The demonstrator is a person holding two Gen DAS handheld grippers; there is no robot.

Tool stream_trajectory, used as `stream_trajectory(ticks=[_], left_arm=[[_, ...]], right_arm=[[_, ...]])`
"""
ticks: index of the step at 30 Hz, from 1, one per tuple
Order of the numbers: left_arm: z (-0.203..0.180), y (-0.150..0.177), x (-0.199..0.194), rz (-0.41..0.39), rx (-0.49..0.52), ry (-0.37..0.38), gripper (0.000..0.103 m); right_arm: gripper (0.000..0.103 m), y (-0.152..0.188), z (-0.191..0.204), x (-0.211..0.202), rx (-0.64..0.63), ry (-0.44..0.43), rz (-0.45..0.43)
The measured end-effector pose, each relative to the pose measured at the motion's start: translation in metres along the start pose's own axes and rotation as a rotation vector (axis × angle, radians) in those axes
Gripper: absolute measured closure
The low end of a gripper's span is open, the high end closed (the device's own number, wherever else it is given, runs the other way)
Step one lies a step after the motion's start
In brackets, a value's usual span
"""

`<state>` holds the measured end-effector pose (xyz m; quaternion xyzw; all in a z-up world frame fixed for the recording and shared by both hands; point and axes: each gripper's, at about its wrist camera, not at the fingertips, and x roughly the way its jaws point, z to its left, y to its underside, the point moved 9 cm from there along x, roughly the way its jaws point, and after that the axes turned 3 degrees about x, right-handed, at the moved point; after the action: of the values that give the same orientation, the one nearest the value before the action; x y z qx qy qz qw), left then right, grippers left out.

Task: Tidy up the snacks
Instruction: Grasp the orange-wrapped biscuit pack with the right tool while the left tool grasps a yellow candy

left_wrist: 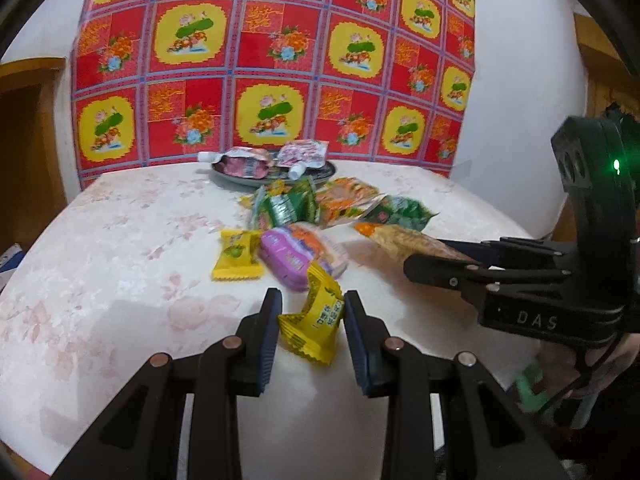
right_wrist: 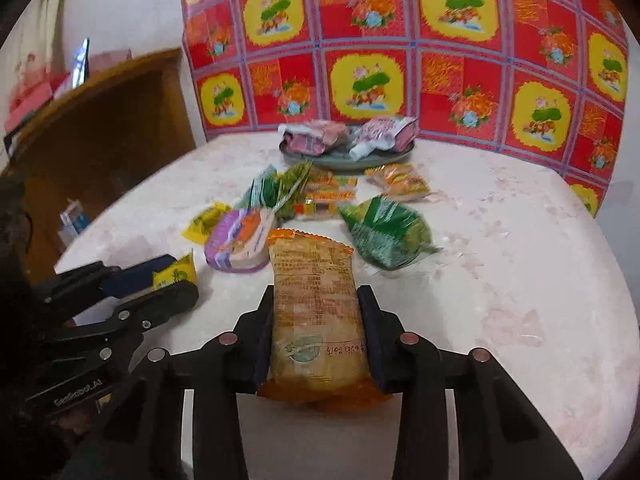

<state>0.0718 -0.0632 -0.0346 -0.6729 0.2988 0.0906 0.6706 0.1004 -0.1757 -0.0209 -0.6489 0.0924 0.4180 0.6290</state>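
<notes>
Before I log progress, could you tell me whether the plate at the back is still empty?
No, the plate already holds pink pouches.

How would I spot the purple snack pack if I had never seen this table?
Start at the white flowered table before the red and yellow checked cloth. The snacks lie in front of the green plate; at the pile's near left edge lies the purple pack. It is the only purple one, rounded, with orange print, beside a small yellow packet.
</notes>
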Motion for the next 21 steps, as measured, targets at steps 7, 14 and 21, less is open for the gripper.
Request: stream_trajectory(ticks=[7, 14, 21], left_arm=[[0.003, -0.031, -0.002, 0.108, 0.026, 0.045, 0.07], [0.021, -0.059, 0.004, 0.114, 0.074, -0.052, 0.07], [0.023, -0.076, 0.018, 0.115, 0.108, -0.044, 0.07]], right_arm=[[0.064, -0.029, -0.007, -0.038, -0.013, -0.009, -0.024], [0.064, -0.058, -0.014, -0.047, -0.014, -0.004, -0.03], [0.064, -0.082, -0.029, -0.038, 0.021, -0.025, 0.005]])
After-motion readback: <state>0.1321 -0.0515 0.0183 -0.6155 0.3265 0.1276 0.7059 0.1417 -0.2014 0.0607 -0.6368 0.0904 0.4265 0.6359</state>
